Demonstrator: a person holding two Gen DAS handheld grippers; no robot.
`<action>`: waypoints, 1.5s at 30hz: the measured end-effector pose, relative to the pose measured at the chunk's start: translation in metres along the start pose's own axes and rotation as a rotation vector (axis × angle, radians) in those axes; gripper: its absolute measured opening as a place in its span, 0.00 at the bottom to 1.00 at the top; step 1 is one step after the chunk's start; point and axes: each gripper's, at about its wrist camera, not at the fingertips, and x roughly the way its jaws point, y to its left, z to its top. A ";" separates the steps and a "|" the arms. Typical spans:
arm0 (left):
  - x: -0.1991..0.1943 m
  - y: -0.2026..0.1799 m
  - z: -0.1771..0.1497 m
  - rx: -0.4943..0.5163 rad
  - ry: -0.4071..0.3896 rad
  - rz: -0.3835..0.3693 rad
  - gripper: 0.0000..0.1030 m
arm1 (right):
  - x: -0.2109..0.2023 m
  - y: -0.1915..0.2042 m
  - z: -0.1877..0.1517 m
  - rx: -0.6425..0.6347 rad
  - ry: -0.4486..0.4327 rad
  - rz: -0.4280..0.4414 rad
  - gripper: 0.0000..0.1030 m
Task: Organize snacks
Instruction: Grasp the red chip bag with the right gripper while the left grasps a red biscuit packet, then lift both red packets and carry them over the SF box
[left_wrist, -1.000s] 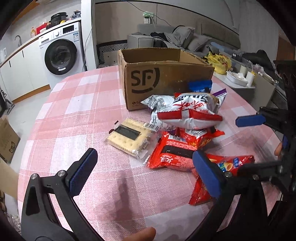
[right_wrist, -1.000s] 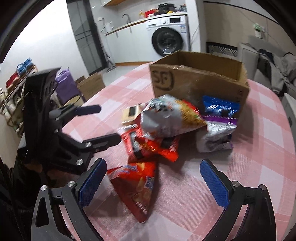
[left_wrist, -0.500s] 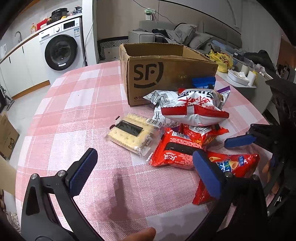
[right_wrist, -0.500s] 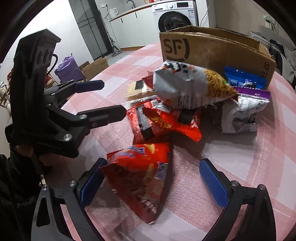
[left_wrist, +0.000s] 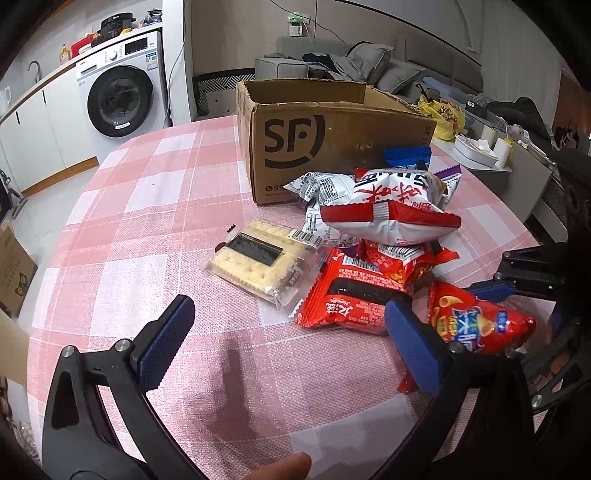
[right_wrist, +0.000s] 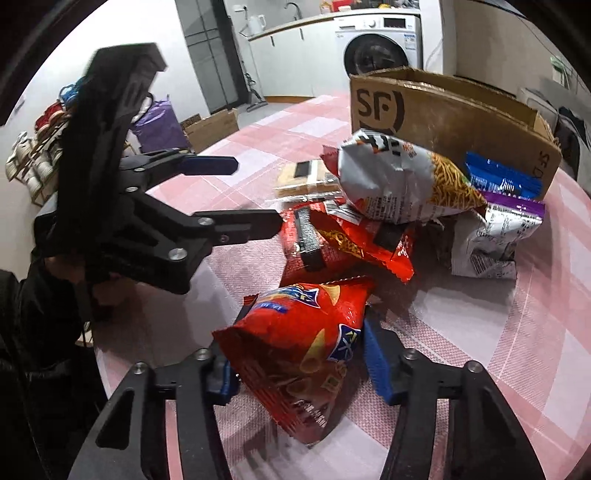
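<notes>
Seven or so snack packs lie heaped on the tabletop (left_wrist: 155, 236) just in front of the cardboard box (left_wrist: 332, 122), which stands open-topped toward the far edge, presumably as the place they belong. I have the right gripper (right_wrist: 299, 354) closed around the red chip bag (right_wrist: 306, 339), its jaws pinching the bag from both sides so the foil bulges up between them. I judge this the nearest pack in the heap, lying at the near edge, so taking it first disturbs nothing else. Whether it has left the cloth yet I cannot tell.

My left gripper (left_wrist: 284, 332) hovers above the near edge with its jaws spread wide and nothing between them, lined up roughly toward the cracker pack (left_wrist: 262, 258), which lies flat to the left of the heap. Keeping it open and clear lets the right side work without a clash.

Behind the chip bag, a red wafer pack (left_wrist: 347, 302) lies partly under a red-and-white puffed bag (left_wrist: 388, 206), with a blue packet (left_wrist: 406, 157) and a purple-edged packet (right_wrist: 495, 236) against the box wall. I judge the sorting barely begun; next comes lifting the chip bag over the box rim.
</notes>
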 end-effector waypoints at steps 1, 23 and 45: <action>0.000 -0.001 0.000 0.001 0.002 -0.003 0.99 | -0.004 -0.001 -0.001 -0.005 -0.004 -0.004 0.52; 0.013 -0.037 0.001 0.145 0.029 -0.177 0.81 | -0.041 -0.053 -0.012 0.124 -0.065 -0.090 0.52; 0.031 -0.040 -0.006 0.191 0.092 -0.176 0.46 | -0.035 -0.051 -0.011 0.135 -0.078 -0.095 0.52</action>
